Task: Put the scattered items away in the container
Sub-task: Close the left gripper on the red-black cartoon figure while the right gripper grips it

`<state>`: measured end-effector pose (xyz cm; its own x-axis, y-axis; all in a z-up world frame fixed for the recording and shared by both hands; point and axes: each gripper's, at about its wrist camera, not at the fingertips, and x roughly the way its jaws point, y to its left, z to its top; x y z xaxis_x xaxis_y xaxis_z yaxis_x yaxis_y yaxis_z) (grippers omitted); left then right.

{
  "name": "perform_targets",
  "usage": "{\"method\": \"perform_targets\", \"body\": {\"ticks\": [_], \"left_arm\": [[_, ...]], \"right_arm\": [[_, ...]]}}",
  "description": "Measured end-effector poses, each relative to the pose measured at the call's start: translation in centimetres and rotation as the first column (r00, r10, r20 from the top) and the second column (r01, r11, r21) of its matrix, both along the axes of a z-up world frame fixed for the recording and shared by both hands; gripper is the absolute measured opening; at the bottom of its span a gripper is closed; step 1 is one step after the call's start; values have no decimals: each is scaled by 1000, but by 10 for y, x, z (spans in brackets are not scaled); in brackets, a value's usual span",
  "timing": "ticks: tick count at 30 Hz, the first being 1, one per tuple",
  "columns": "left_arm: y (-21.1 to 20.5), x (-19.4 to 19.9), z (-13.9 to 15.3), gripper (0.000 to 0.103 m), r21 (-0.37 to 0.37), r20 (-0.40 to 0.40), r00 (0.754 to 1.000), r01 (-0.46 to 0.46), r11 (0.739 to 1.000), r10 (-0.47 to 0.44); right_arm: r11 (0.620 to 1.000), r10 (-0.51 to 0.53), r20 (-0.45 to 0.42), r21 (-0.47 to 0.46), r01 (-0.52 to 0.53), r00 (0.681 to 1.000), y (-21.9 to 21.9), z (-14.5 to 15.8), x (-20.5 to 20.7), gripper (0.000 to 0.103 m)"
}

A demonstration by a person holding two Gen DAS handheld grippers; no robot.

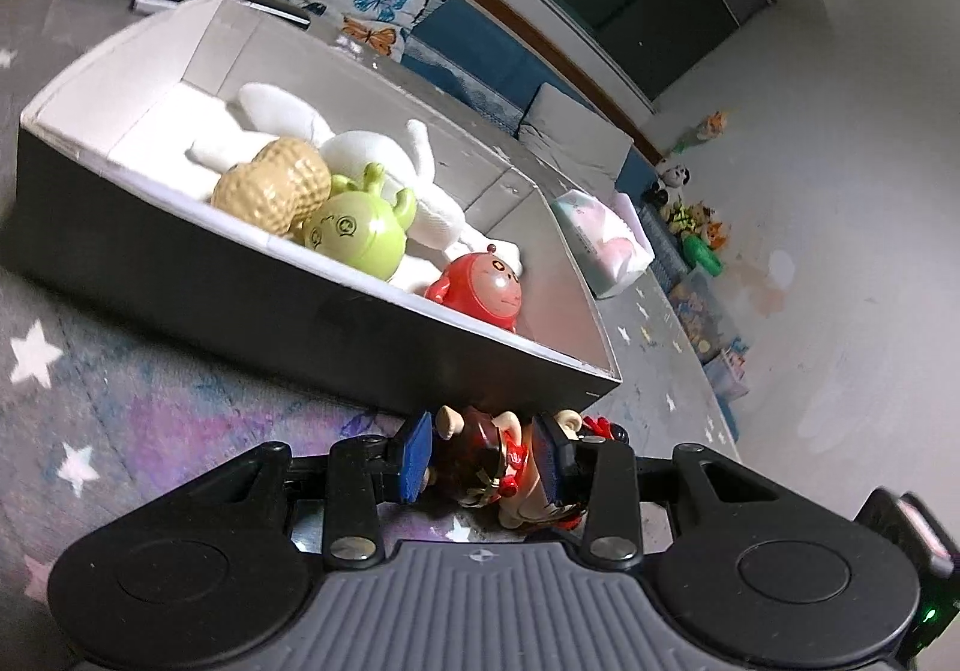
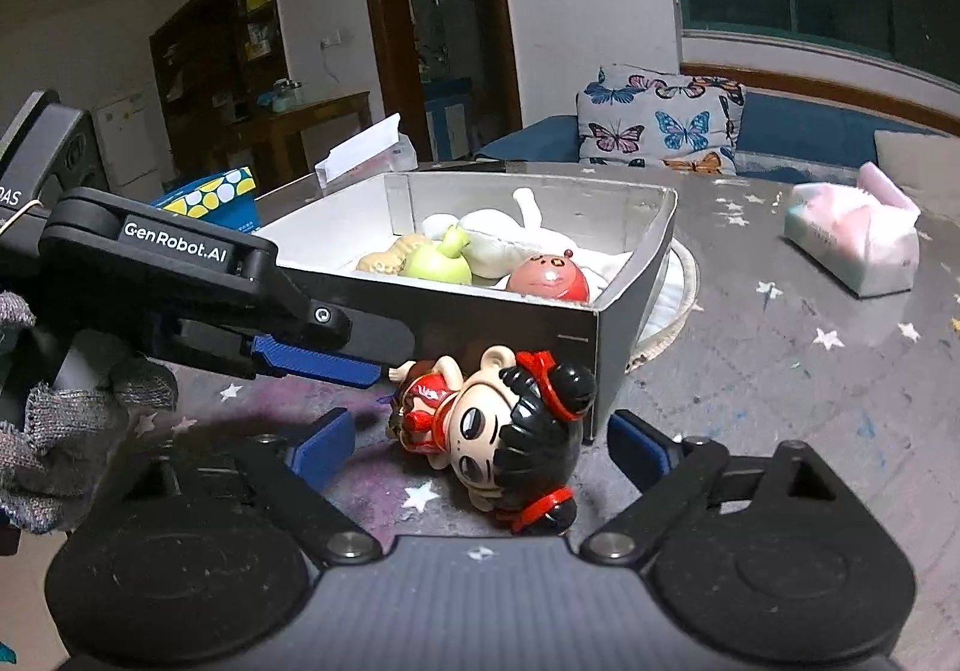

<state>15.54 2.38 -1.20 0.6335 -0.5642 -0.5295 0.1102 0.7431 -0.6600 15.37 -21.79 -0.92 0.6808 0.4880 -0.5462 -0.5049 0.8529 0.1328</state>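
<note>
A dim room at night surrounds me, with a dark window and a butterfly-print cushion (image 2: 660,122) behind a grey mat (image 2: 780,371) dotted with white stars. I take the box (image 2: 627,281) on that mat as my landmark: an open, dark-walled container with a pale lining.

Inside the box lie a white plush toy (image 1: 372,155), a tan peanut-shaped toy (image 1: 273,185), a green round figure (image 1: 354,230) and a red round figure (image 1: 486,287), all crowded along the near wall. Beyond the box, well apart from it, sits a soft tissue pack (image 2: 852,239). Behind the box stands a blue carton with yellow dots (image 2: 210,197).

Just in front of the box's near corner, on the mat, lies the doll (image 2: 492,431), a big-headed figure in a red dress with black hair buns and red ribbons, tipped on its side, with one hair bun close against the box wall.

My left gripper (image 1: 483,455) reaches in along the front of the box and its blue pads sit on either side of the doll's body; whether they truly press on it I cannot tell. A gloved hand (image 2: 54,431) carries it. My right gripper (image 2: 477,452) stands wide open around the doll's head, its blue pads clear of it on both sides.
</note>
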Motion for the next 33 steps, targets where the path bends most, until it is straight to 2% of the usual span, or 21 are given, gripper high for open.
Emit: {"method": "perform_targets", "body": {"ticks": [11, 13, 21, 28, 33], "left_arm": [[2, 8, -11, 39, -61, -31, 999, -16, 998, 14], [1, 8, -12, 39, -57, -35, 999, -15, 998, 13], [-2, 10, -15, 39, -45, -41, 999, -10, 999, 8], [-4, 10, -15, 39, -30, -37, 999, -8, 1000, 7], [-8, 9, -13, 39, -3, -22, 1000, -10, 1000, 10]], "right_arm": [[997, -47, -42, 61, 49, 998, -9, -6, 7, 78], [996, -51, -53, 71, 55, 997, -11, -7, 9, 73], [995, -66, -64, 76, 71, 996, -12, -9, 10, 68], [991, -84, -91, 95, 93, 992, -12, -13, 12, 59], [989, -87, -102, 114, 98, 991, -13, -16, 12, 58]]}}
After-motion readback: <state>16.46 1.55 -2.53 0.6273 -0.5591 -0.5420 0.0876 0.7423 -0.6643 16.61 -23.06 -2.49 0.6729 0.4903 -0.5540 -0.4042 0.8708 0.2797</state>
